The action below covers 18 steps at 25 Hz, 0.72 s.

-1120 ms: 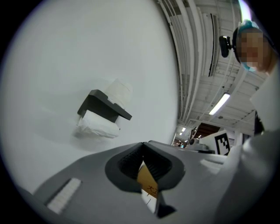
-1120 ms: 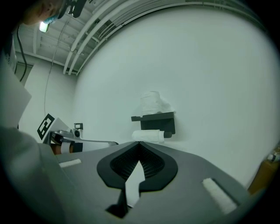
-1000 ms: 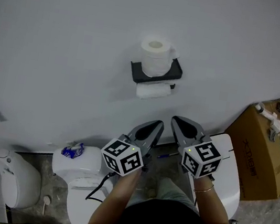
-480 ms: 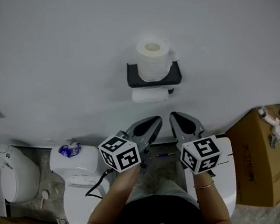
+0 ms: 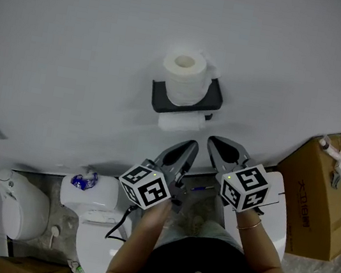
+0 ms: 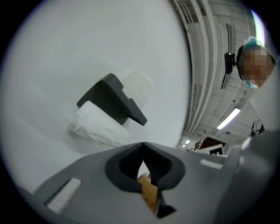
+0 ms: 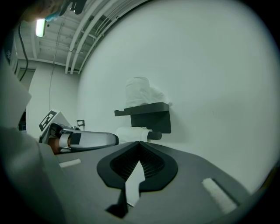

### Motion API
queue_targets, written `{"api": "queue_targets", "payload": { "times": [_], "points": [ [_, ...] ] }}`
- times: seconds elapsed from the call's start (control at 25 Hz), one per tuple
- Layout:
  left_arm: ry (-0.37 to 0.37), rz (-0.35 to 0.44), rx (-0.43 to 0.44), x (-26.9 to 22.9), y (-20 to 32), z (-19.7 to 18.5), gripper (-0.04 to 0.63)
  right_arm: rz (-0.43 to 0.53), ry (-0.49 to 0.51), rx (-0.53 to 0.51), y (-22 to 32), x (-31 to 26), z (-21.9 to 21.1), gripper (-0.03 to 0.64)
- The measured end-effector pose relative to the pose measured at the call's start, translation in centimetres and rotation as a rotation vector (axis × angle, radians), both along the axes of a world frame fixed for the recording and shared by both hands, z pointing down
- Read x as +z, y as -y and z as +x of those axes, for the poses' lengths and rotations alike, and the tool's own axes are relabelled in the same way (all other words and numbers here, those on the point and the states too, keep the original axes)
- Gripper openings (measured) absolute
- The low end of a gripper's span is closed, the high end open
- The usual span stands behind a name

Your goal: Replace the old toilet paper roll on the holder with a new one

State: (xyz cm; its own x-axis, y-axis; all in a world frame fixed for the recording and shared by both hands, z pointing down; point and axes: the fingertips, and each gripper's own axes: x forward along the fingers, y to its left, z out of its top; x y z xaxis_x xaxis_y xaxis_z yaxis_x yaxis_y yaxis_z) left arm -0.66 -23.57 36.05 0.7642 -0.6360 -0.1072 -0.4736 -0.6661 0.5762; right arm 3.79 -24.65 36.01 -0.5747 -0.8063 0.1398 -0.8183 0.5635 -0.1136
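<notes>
Black holder [image 5: 159, 96]: on wall, ahead of both claws.
New roll [image 5: 185, 77]: upright atop it.
Old roll [image 5: 181, 123]: beneath it.
Left gripper [image 5: 190, 147]: closed, empty.
Right gripper [image 5: 216, 144]: closed, empty.

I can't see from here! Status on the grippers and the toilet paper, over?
Left gripper and right gripper shut, empty, short of the holder. Old roll hangs under it, untouched; new roll stands on top. Nothing in between.
</notes>
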Motion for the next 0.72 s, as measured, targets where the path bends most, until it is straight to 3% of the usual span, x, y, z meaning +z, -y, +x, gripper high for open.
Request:
{"api": "queue_targets", "payload": {
  "times": [0.44,0.72],
  "points": [
    [-0.117,-0.033,-0.026,-0.3,0.6,-0.1,-0.002,-0.022,-0.009,0.005,0.5,1.0,0.7,0.002],
    [-0.216,-0.107,0.001,0.4,0.7,0.0,0.090,-0.023,-0.012,-0.002,0.5,1.3,0.4,0.002]
  ]
}}
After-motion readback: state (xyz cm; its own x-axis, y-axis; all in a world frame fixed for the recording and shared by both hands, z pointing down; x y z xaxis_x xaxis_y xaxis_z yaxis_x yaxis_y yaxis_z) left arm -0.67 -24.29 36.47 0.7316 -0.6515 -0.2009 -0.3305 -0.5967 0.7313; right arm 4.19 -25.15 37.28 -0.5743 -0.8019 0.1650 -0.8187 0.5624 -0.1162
